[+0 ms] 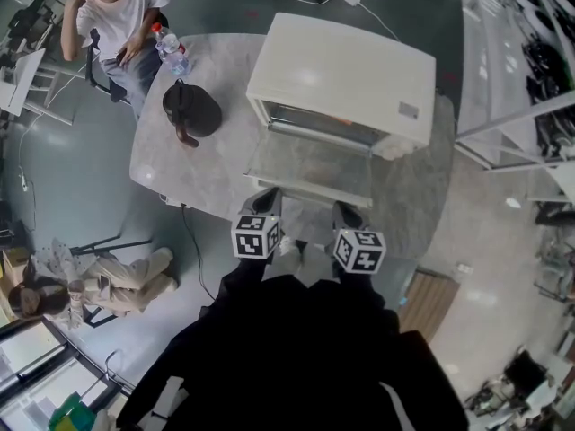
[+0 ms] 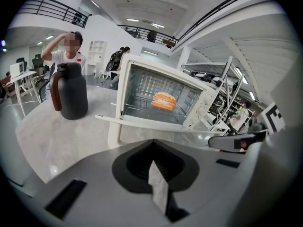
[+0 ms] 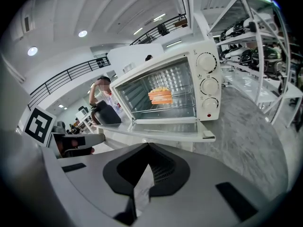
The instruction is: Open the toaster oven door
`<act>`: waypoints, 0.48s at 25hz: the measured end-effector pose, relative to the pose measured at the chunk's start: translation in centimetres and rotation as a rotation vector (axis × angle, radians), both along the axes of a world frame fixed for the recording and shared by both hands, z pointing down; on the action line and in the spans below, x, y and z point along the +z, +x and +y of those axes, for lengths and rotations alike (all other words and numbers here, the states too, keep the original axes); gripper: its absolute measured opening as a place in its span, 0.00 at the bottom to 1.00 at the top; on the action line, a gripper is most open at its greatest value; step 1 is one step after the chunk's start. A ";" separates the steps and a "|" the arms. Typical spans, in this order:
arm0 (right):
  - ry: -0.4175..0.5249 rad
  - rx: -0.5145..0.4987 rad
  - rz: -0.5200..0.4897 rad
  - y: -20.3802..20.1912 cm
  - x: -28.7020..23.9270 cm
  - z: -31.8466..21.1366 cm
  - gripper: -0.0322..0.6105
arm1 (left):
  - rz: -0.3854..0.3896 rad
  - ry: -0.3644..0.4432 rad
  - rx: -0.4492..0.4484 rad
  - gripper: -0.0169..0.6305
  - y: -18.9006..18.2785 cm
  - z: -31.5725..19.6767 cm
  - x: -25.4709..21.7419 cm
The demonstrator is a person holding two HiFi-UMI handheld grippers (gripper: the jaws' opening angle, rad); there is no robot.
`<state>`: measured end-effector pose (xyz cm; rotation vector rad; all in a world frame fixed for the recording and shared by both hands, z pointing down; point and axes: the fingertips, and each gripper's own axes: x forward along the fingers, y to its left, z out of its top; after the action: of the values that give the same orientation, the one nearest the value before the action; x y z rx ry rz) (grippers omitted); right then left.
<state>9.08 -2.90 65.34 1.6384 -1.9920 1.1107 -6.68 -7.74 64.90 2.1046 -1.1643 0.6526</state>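
Note:
The white toaster oven (image 1: 341,74) stands on the round marble table (image 1: 175,173). Its glass door (image 1: 310,169) lies folded down flat toward me. Through the opening I see an orange sandwich (image 2: 164,100) on the wire rack, which also shows in the right gripper view (image 3: 161,96). The door (image 2: 156,124) juts out level in the left gripper view, and in the right gripper view the door (image 3: 161,129) does the same. My left gripper (image 1: 267,202) and right gripper (image 1: 347,215) hover side by side at the table's near edge, just short of the door. Both are shut and hold nothing.
A black jug (image 1: 190,109) stands left of the oven, with a water bottle (image 1: 169,49) behind it. A seated person (image 1: 112,12) is at the table's far left. Metal shelving (image 1: 521,61) lines the right side. Boxes and clutter (image 1: 108,277) lie on the floor at the left.

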 end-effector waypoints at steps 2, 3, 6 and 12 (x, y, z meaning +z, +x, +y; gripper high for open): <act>-0.008 -0.003 -0.005 -0.2 0.4 0.2 0.05 | -0.008 -0.009 0.001 0.03 -0.1 0.2 0.3; -0.012 -0.004 -0.008 -0.2 0.6 0.3 0.05 | -0.011 -0.014 0.003 0.03 -0.2 0.3 0.5; -0.023 -0.003 -0.011 -0.1 0.9 0.5 0.05 | -0.014 -0.024 0.008 0.03 -0.1 0.4 0.9; -0.039 0.002 -0.020 0.1 1.8 1.2 0.05 | -0.023 -0.038 0.008 0.03 -0.2 0.8 1.7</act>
<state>9.18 -1.73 67.14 1.6167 -1.9681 1.1638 -6.89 -6.95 66.58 2.0766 -1.1476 0.6984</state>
